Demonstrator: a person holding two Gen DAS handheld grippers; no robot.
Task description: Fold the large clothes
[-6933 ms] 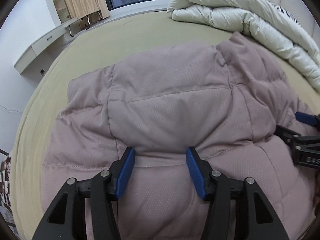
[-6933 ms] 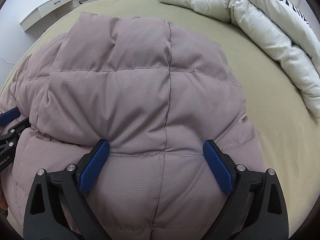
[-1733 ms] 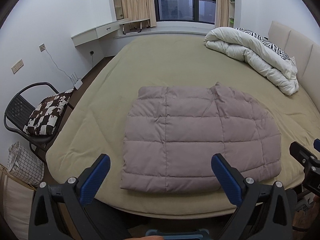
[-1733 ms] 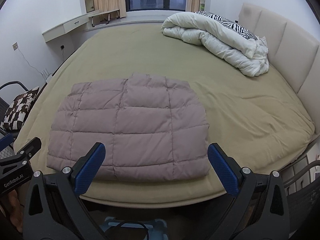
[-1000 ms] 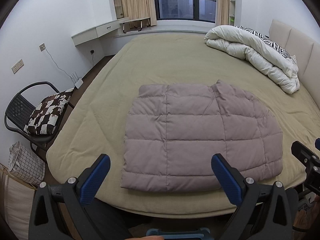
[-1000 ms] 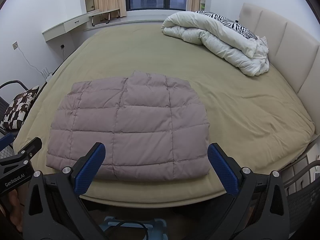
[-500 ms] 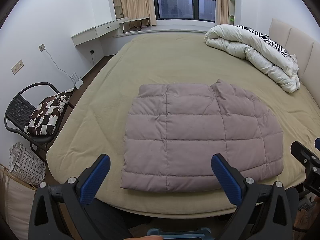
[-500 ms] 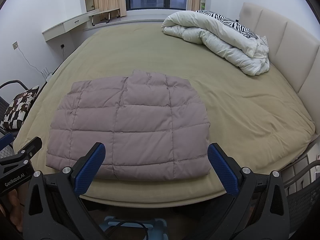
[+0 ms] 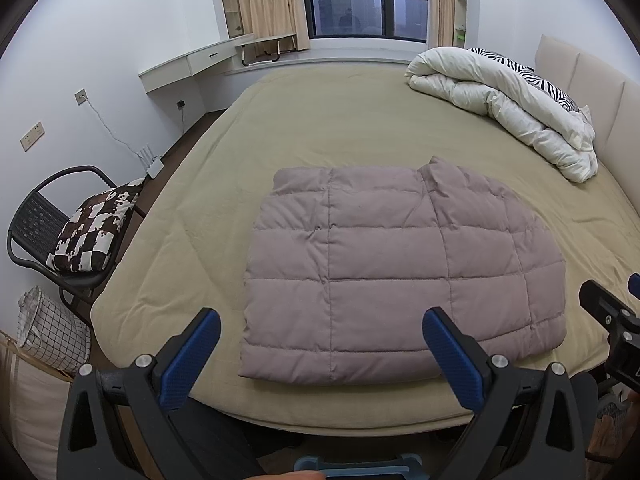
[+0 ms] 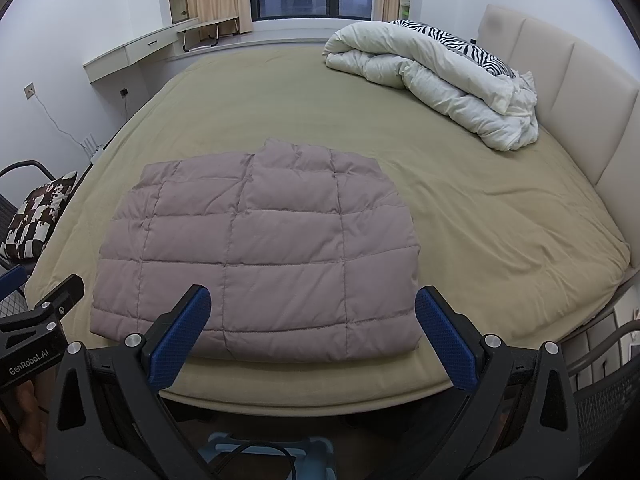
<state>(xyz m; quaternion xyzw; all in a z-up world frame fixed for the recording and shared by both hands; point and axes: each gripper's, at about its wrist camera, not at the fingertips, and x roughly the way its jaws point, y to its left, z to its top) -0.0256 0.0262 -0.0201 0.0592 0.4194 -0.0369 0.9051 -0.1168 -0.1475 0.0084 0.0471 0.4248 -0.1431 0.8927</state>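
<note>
On bed (image 9: 360,120): folded mauve puffer jacket (image 9: 392,272) at 12 o'clock
Left gripper (image 9: 320,344): spread wide; grasping nothing
Right gripper (image 10: 312,332): spread wide; empty

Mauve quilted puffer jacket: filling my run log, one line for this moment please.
mauve quilted puffer jacket: folded, on bed | left hand-held gripper: open, clear | right hand-held gripper: open, clear

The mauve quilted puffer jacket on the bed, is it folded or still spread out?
Folded. The mauve quilted puffer jacket lies as a compact rectangle on the olive bedsheet, no sleeves showing, with layered edges along its near side.
</note>
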